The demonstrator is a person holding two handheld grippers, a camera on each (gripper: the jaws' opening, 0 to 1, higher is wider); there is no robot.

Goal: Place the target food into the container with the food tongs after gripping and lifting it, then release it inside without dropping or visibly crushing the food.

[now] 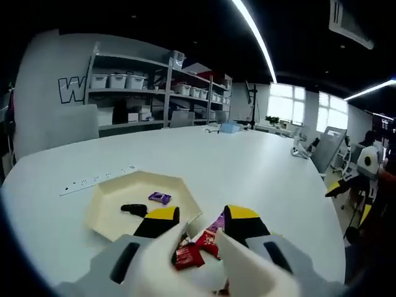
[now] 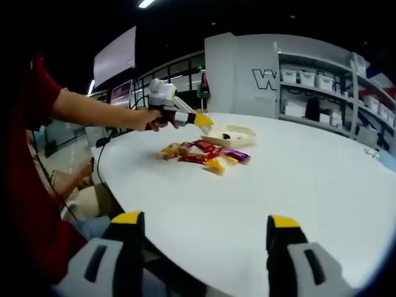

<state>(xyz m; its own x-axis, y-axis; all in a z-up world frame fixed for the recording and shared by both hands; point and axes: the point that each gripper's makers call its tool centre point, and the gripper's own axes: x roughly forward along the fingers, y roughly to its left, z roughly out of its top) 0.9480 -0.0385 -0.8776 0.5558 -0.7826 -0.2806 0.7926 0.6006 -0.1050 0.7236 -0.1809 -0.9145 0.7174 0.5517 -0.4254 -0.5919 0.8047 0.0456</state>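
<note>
Left gripper view, far left to right: beige hexagonal tray (image 1: 105,213) on the white bench (image 1: 247,167), near-left of centre, already holding a purple packet (image 1: 159,198) and a small dark item (image 1: 133,209). Just right of the tray, pile of wrapped snacks, red wrapper (image 1: 189,255) nearest, sitting between the white tong blades (image 1: 244,269) carried by the left claw (image 1: 203,218). Left claw pressed onto the tong arms, yellow tips partly closed; blades apart around the red wrapper, not visibly pinching it. Step in hand, by judgement: the grip on the target food, lift not yet begun. Next move calls for a gentle squeeze, a clean lift, a short carry left over the tray rim, then release low inside. Right gripper view: person's hand (image 2: 151,119) holding the left gripper above the snack pile (image 2: 201,156), tray (image 2: 238,135) just beyond it, far side. Right claw (image 2: 207,226) wide apart, empty, hovering over the near bench edge, well apart from the food. Hard to make out: blade tips cut off by the lower frame, contact with the wrapper uncertain; dark item in tray unidentifiable; which wrapper counts as target unclear.
</note>
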